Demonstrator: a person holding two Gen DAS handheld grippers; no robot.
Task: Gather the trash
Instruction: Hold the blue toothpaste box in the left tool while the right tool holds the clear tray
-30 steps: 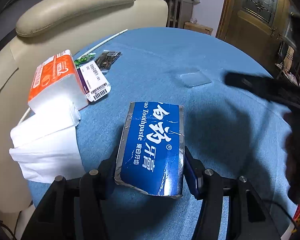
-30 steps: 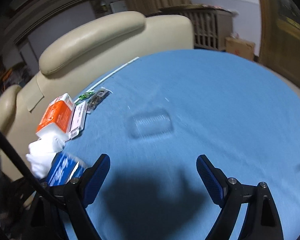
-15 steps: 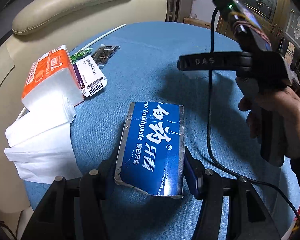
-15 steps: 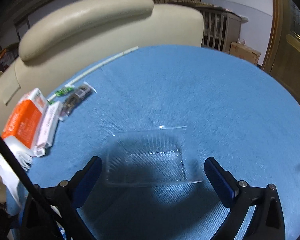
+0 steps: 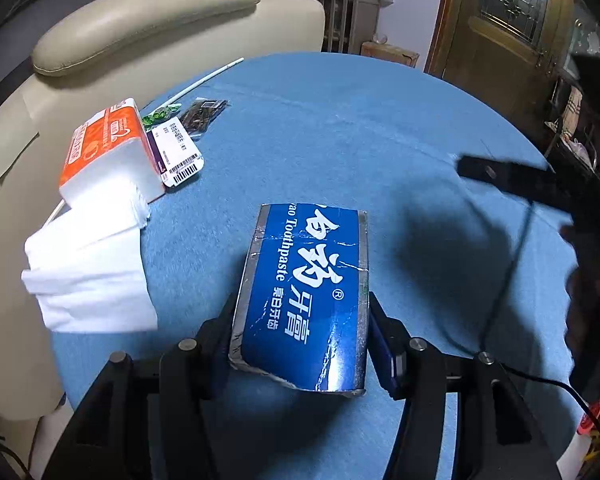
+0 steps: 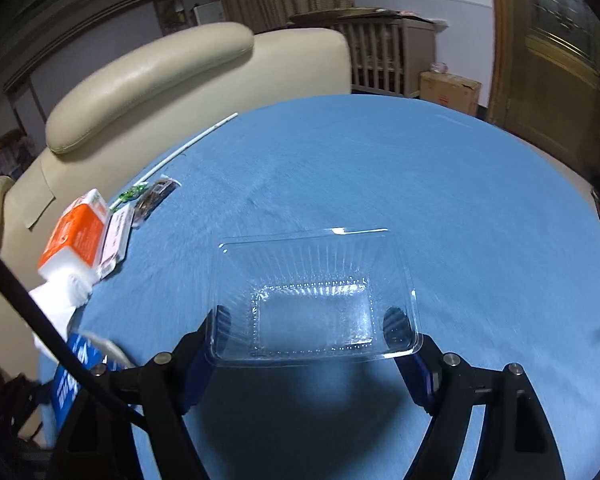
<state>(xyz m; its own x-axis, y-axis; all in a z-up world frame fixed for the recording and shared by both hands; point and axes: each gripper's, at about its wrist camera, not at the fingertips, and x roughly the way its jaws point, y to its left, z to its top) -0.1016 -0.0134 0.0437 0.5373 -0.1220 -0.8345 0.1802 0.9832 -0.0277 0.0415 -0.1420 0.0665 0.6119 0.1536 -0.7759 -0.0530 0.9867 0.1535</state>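
A: Where does the clear plastic tray (image 6: 314, 300) lie from our right claw (image 6: 304, 328)?

B: Straight ahead, flat on the blue counter (image 6: 440, 184), already between the spread fingers. Its long axis runs side to side, across the fingers, so each pad faces a short end wall. We judge the claw is spread and not yet pinching; contact at the rim cannot be confirmed.

A: And our left claw (image 5: 302, 326)?

B: It pinches the blue toothpaste box (image 5: 304, 292) by its long sides, the box pointing forward. The right claw is therefore the one nearer the tray.

A: Obstructions?

B: None near the tray. The orange tissue pack (image 6: 78, 232), white tissues (image 5: 88, 268) and small wrappers (image 6: 154, 196) lie well apart at the left edge.
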